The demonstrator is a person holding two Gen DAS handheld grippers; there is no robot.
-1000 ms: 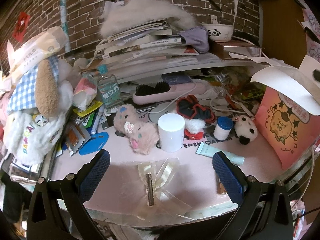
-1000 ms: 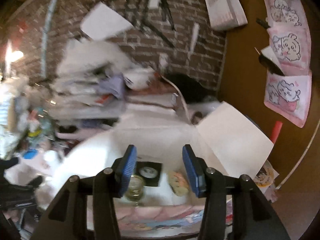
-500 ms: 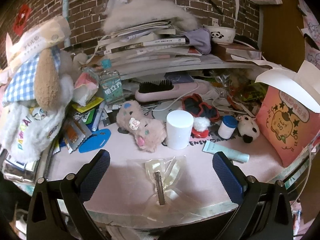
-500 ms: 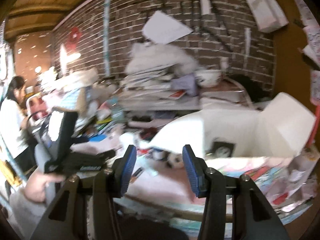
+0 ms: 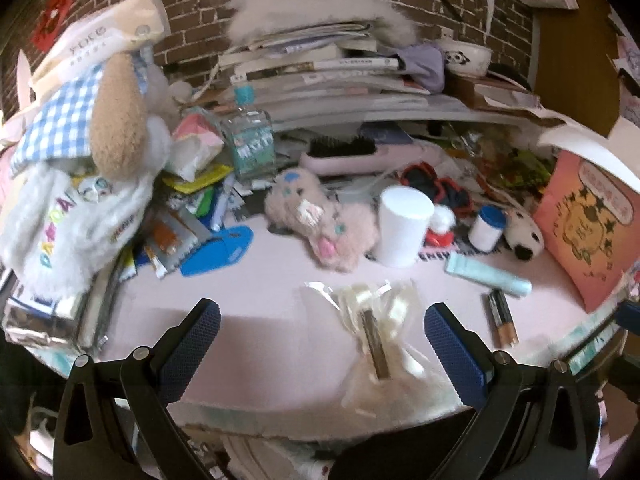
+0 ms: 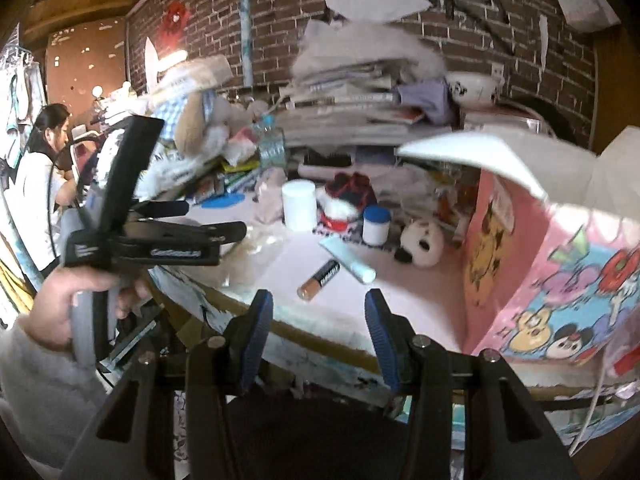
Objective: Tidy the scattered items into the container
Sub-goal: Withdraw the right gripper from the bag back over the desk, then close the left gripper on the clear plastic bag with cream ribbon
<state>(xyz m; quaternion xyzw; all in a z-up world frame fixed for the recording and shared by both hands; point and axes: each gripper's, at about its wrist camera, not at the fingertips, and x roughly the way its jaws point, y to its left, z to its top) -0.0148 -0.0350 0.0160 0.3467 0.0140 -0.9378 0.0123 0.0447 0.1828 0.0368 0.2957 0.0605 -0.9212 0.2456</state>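
Nearby, one battery [image 6: 319, 280], one white cup [image 5: 404, 225], two plush toys [image 5: 320, 224].

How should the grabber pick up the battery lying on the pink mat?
Grip the battery across its middle, coming straight down from above. It is a smooth cylinder lying flat on the mat, so the fingers should close on its long round sides, turned crosswise to its length. The ends would probably slip. The right gripper is open, empty and nearest; the tube lies close beside, so come in carefully.

left tool [image 5: 322, 330] and right tool [image 6: 319, 324] both gape, holding nothing.
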